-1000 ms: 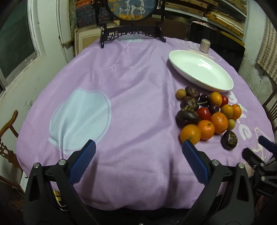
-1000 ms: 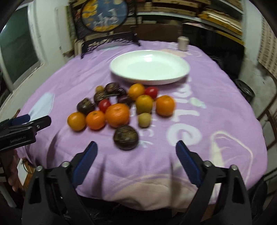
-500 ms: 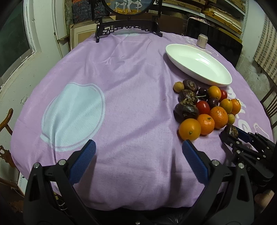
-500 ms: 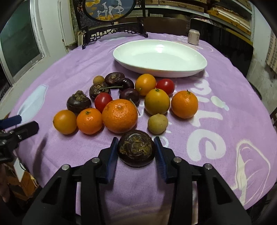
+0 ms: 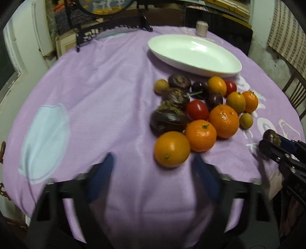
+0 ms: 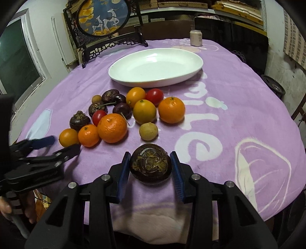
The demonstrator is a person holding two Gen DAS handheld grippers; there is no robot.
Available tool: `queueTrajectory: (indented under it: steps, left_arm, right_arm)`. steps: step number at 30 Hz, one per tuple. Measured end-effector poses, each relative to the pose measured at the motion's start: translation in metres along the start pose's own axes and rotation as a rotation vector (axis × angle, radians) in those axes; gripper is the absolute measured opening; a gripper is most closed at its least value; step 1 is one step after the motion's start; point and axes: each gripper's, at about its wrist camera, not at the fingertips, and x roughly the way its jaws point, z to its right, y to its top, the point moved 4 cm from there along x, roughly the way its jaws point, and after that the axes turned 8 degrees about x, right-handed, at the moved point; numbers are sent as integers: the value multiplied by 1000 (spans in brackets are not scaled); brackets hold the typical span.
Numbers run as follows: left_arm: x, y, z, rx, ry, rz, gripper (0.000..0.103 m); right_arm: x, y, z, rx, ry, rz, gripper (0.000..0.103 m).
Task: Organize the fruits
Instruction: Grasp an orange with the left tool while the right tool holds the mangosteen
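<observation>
A cluster of fruits lies on the purple cloth: oranges [image 5: 223, 121], red tomatoes [image 5: 197, 110], dark purple fruits [image 5: 168, 120] and small yellow ones. A white oval plate [image 6: 155, 67] stands behind them, empty. My right gripper [image 6: 151, 168] is shut on a dark purple fruit [image 6: 150, 165], held just above the cloth in front of the cluster; it also shows in the left wrist view [image 5: 271, 137]. My left gripper [image 5: 153, 172] is open and blurred, just in front of the nearest orange [image 5: 172, 149], which lies by its right finger.
A small can [image 6: 196, 37] stands at the table's far edge. A decorative round screen on a black stand [image 6: 104, 17] is at the back left. Chairs stand at the table's sides. A pale blue patch [image 5: 45, 139] marks the cloth at left.
My right gripper closed on the dark purple fruit and lifted it slightly. My left gripper moved forward and right toward the nearest orange, its fingers narrowing.
</observation>
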Motion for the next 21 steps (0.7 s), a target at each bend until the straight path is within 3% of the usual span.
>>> queueTrajectory:
  steps: [1, 3, 7, 15, 21]
  left_arm:
    - [0, 3, 0, -2, 2, 18, 68]
    - [1, 7, 1, -3, -30, 24, 48]
    - [-1, 10, -2, -24, -83, 47, 35]
    - [-25, 7, -16, -59, -116, 69, 35]
    - [-38, 32, -21, -42, -148, 96, 35]
  right_arm:
    - [0, 0, 2, 5, 1, 0, 42]
    - [1, 2, 4, 14, 4, -4, 42]
    - [5, 0, 3, 16, 11, -16, 42]
    - [-2, 7, 1, 12, 37, 13, 42]
    - [-3, 35, -3, -14, 68, 12, 42]
